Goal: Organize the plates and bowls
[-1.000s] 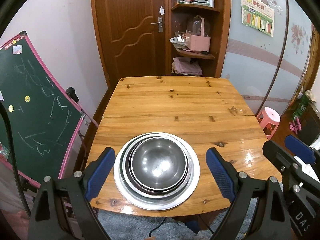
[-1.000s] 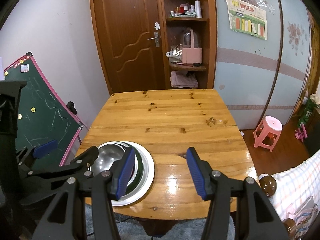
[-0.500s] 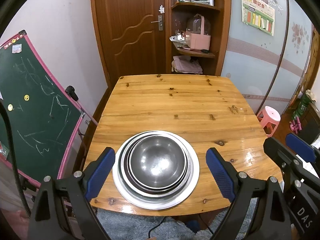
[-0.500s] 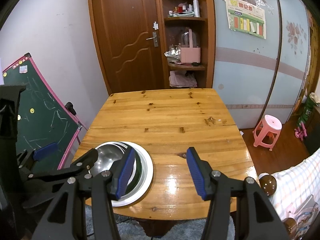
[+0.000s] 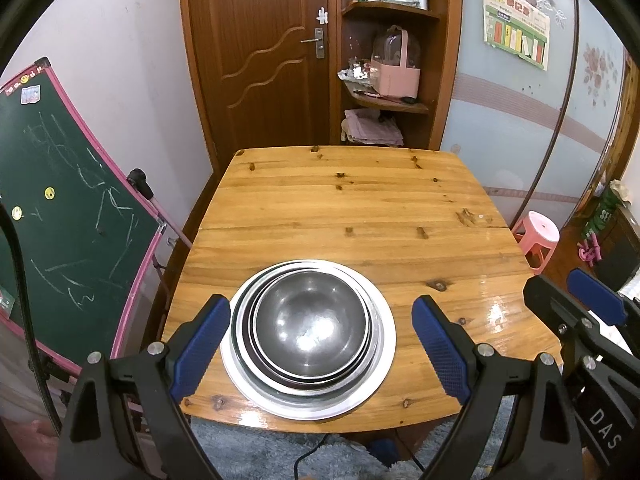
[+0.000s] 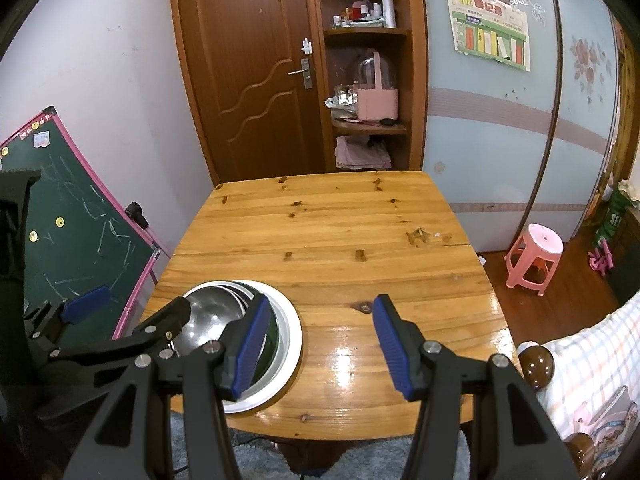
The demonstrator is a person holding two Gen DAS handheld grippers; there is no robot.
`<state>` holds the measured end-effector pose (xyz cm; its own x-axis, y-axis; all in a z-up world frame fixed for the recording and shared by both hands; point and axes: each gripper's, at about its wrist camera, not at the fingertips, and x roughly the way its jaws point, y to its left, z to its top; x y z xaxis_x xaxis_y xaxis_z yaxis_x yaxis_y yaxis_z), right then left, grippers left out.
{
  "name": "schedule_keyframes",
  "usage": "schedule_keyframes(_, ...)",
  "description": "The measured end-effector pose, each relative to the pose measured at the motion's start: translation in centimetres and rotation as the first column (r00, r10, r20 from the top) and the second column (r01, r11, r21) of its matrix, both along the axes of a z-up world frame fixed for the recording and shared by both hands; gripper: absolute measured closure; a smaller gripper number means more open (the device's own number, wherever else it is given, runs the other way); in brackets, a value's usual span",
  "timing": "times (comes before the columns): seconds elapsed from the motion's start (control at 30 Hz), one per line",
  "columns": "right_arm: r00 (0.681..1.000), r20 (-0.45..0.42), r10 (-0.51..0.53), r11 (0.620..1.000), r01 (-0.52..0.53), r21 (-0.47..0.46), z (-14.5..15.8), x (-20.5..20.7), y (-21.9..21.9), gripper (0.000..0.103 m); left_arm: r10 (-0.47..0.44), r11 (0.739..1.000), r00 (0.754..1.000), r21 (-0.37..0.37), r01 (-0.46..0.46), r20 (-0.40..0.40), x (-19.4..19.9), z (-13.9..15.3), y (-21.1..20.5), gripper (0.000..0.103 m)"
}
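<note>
Wooden planks make up the worktop point(image 5: 344, 216), which fills the middle of a small room with a brown door point(image 5: 256, 52), a corner shelf point(image 5: 388, 100), a green chalkboard point(image 5: 60, 216) leaning at the left and a pink stool point(image 6: 534, 258) on the floor to the right.

At the worktop's near edge sits a nested stack: a steel bowl point(image 5: 310, 326) inside several shallow dishes, all resting on a wide white plate point(image 5: 382, 364). How many dishes lie between bowl and plate cannot be counted for certain. Apart from the stack, the worktop carries nothing.

The left gripper point(image 5: 320, 352) hangs above and just short of the stack, its jaws spread wide, 1 blue pad to each side of the plate, touching nothing and holding nothing. The right gripper point(image 6: 318, 346) is level with it, to the right of the stack, over bare wood, jaws also wide apart and empty; its left pad overlaps the plate's rim in the picture, but contact cannot be confirmed. Both point forward across the worktop, tilted slightly downward.

Judging by the stack, the nesting looks done, or else it is about to be taken apart; which one cannot be told. Any next move on it would call for lowering a gripper to a rim and closing on thin, slippery metal.
</note>
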<state>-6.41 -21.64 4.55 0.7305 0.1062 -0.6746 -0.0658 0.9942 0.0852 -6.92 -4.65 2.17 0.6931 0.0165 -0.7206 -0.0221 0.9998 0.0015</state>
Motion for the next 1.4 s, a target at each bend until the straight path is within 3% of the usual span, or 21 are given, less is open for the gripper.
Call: schedule_keyframes(1.4, 1.0, -0.015, 0.004, 1.0, -0.003, 0.001, -0.88, 0.14, 0.07, 0.049, 0.008, 1.0, 1.0, 0.011, -0.008, -0.024, 0.23, -0.92, -0.24, 0.012)
